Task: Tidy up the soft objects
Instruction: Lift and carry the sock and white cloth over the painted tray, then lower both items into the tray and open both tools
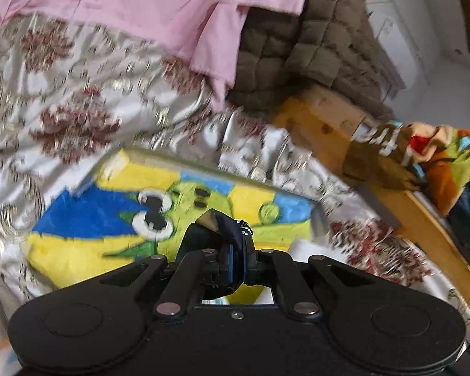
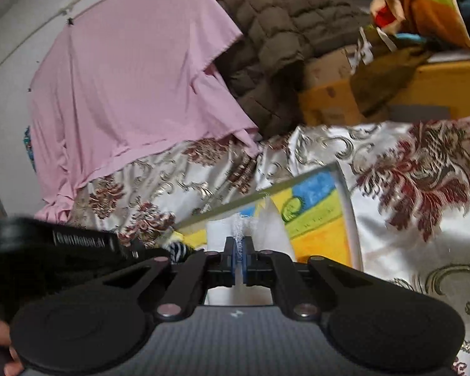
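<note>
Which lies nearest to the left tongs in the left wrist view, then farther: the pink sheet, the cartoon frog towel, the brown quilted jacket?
1. Cartoon frog towel: directly under the left tongs.
2. Brown quilted jacket: upper right, at the bed's edge.
3. Pink sheet: across the top; its hanging corner rivals the jacket, too close to call.

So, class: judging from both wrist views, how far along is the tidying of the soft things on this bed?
Done: a cartoon towel lies folded flat on the floral bedspread. In hand: the left hand-held gripper is shut on dark patterned cloth, the right hand-held gripper on white fabric. Left: the pink sheet, brown quilted blanket and colourful heap look unsorted.
</note>
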Available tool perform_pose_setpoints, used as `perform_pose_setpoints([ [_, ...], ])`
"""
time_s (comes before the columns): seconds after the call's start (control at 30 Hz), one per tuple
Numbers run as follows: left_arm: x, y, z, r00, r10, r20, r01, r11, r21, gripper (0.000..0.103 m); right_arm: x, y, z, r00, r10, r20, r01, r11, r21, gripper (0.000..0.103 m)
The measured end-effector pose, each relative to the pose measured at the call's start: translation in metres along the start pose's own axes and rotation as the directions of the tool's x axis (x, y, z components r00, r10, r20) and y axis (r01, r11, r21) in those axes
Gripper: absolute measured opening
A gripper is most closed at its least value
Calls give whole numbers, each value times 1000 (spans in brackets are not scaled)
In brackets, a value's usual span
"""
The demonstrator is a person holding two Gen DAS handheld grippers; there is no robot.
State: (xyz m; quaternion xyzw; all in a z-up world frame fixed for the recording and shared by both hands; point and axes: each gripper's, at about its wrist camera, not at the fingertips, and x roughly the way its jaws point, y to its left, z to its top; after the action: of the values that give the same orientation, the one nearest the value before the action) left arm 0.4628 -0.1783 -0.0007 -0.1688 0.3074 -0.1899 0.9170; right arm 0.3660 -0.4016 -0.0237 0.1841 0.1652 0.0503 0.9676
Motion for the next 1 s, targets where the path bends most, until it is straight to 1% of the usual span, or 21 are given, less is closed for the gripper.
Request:
perform_pose_setpoints([
  [0.1,10,-1,-9,998,49,-37,-48,998,35,6,4,-3,-1,1000,-9,-25,10,1000,14,11],
  [0.13,12,-1,-11,997,55,-47,-53,998,42,6,5,-4,-1,999,-13,-31,13,1000,13,12],
  [0.2,14,1,-14,996,62,-61,-60,997,41,9,5,-4,-1,999,-18,-39,19,1000,13,13],
  [0.23,14,2,-14,996,65,-64,-63,997,38,14,6,-4,-1,999,-20,-42,21,1000,14,17],
  [0.27,14,2,-14,996,67,-66,-65,997,34,17,5,-5,-1,999,-22,-45,23,1000,13,24],
  [0.3,13,3,-14,995,71,-67,-69,997,31,17,5,-5,-1,999,-26,-45,26,1000,12,27],
  [0.37,10,3,-14,995,74,-67,-72,997,29,23,3,-5,0,999,-30,-45,31,999,11,34],
  [0.4,9,3,-13,995,76,-65,-74,997,30,26,2,-5,0,998,-33,-46,34,999,12,36],
  [0.47,5,3,-13,995,80,-58,-78,997,30,35,-1,-5,2,998,-37,-45,37,999,10,47],
  [0.5,3,3,-13,995,80,-54,-79,996,28,37,-3,-5,2,998,-39,-43,39,999,9,49],
  [0.57,-3,3,-13,996,83,-45,-82,996,22,47,-7,-5,4,998,-43,-37,43,999,7,61],
  [0.67,-13,3,-11,996,87,-29,-86,996,13,55,-16,-3,6,998,-52,-28,52,999,-6,70],
  [0.77,-25,0,-10,996,89,-12,-89,996,23,63,-27,0,8,998,-56,-16,55,998,-16,76],
  [0.9,-43,-5,-10,996,87,10,-88,995,44,67,-42,4,11,998,-61,1,61,998,-31,81],
  [1.0,-57,-9,-11,996,82,33,-83,995,53,72,-53,9,13,998,-62,14,63,997,-48,86],
])
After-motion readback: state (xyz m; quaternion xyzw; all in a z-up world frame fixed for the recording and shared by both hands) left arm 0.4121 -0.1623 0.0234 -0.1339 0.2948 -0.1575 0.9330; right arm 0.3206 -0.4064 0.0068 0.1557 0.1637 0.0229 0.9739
